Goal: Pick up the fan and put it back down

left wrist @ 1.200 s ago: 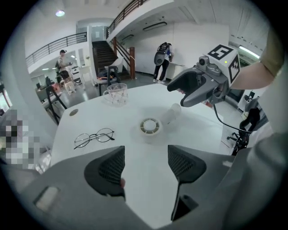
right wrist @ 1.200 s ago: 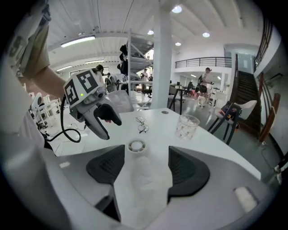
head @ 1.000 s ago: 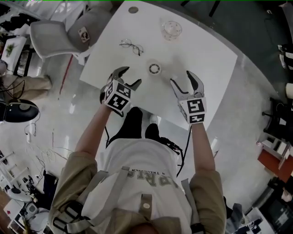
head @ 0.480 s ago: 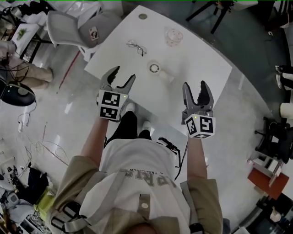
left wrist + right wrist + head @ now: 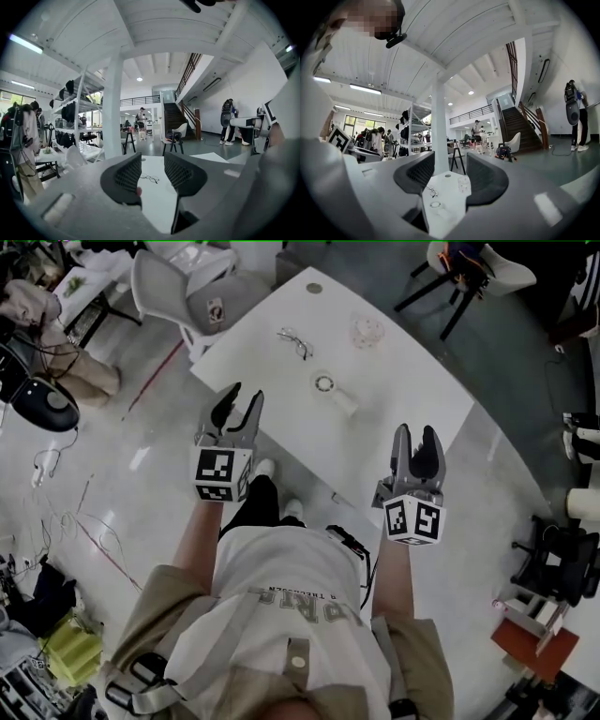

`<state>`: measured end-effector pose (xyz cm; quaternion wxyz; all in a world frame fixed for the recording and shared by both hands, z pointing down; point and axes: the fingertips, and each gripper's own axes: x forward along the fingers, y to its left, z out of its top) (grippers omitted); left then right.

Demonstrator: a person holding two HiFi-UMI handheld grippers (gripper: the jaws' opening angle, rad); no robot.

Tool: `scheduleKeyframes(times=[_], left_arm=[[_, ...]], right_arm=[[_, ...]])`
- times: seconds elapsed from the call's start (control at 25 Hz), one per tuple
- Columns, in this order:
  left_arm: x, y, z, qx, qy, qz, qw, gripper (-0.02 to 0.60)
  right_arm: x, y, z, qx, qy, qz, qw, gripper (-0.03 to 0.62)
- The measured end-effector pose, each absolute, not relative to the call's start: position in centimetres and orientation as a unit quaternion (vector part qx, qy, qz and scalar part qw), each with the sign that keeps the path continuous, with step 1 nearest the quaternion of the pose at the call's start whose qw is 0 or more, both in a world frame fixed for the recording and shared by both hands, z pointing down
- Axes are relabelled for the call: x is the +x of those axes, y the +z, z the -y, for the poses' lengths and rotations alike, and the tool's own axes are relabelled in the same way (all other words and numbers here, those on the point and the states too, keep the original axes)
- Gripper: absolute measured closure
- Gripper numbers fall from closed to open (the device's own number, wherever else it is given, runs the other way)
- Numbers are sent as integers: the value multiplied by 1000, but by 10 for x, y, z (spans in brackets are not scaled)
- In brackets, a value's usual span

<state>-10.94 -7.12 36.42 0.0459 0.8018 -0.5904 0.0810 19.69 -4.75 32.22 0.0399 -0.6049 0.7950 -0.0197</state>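
1. L tongs [image 5: 242,396] & R tongs [image 5: 418,433]: both part-open, jaws just been closing, nothing btwn them.
2. White surface [image 5: 412,381] carries fan [image 5: 325,383], lying flat, apart from both tongs; glasses [image 5: 295,341] nearby.
3. Room: glossy pale floor [image 5: 141,456], staircase [image 5: 176,115], white pillar [image 5: 112,117], storage racks [image 5: 77,112].
4. Writing: shirt print [image 5: 305,601] only partly legible.

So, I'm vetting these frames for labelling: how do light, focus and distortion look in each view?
Head view: even, soft light, sharp; the white table is bright without washing out the fan. Left gripper view: strong fisheye, black corners, near foreground soft. Right gripper view: same fisheye, strip lights bright but not flaring.
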Motion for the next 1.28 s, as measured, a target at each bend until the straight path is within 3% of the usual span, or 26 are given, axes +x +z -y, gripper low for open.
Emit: scheduleKeyframes(times=[0.12,0.28,0.64,0.76,1.28], left_arm=[[-110,356,57,794,64,603,34,448],[-109,346,42,787,47,615,20,473],[-111,329,22,773,21,634,-2,560],[-104,322,18,778,16,629,-11,569],[-94,306,13,780,10,624,-39,569]], right_arm=[[198,314,37,-596,-15,-801,44,449],[199,306,23,-591,-6,-805,44,494],[195,297,5,-580,-1,-813,47,545],[195,295,0,-576,5,-816,47,588],[174,280,-7,-548,22,-835,40,591]])
